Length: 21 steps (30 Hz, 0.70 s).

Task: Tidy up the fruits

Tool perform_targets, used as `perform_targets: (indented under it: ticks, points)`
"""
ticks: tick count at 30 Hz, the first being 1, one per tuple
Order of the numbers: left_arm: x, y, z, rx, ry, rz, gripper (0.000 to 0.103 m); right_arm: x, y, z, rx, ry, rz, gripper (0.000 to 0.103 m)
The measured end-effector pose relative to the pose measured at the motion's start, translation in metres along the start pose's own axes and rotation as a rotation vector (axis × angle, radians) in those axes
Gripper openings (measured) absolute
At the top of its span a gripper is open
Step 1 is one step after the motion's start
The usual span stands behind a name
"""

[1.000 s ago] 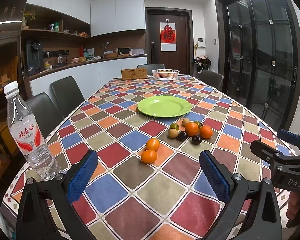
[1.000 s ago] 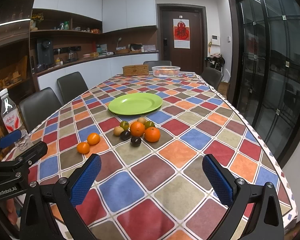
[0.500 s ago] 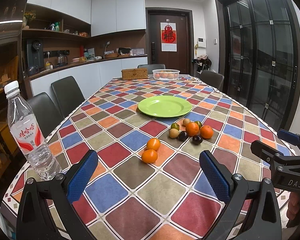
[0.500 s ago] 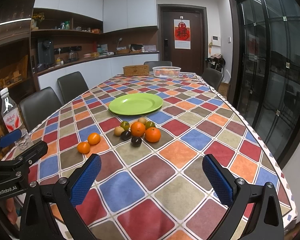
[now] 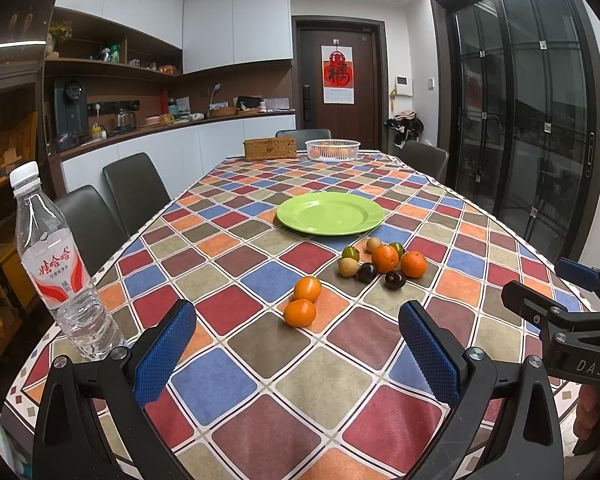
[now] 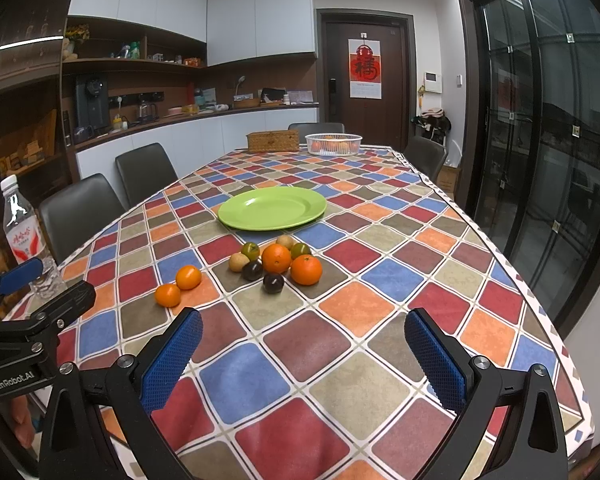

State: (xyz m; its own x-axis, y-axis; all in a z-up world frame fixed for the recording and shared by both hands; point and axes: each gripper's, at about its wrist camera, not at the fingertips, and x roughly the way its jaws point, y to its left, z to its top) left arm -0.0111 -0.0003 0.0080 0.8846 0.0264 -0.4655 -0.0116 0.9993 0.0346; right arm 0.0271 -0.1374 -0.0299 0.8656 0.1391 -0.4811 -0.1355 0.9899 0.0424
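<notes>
1. Left gripper [image 5: 298, 340]: jaws wide apart, holding nothing, poised low over the near end of the bench [image 5: 260, 420].
2. Right gripper [image 6: 304, 350]: likewise spread wide and empty, level with the left one.
3. Fruits: two oranges [image 5: 303, 301] touch each other just ahead of the left gripper; a cluster [image 5: 382, 263] of oranges, dark and pale small fruits sits further on, near the plate [image 5: 330, 213].
4. Judgement: both grippers appear staged for a first pick; no fruit is on the plate yet, so sorting has not begun.
5. View differences: left view shows the bottle [image 5: 56, 264] close and whole; right view shows it partly behind the left gripper body.
</notes>
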Motion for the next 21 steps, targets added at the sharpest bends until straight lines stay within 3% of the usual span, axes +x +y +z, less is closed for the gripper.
perform_targets:
  ticks: [21]
  points:
    - [-0.0002,0.0003,-0.0002,0.000,0.000,-0.001,0.103,-0.0004,-0.0029,-0.0002,-0.002,0.001,0.000,0.102]
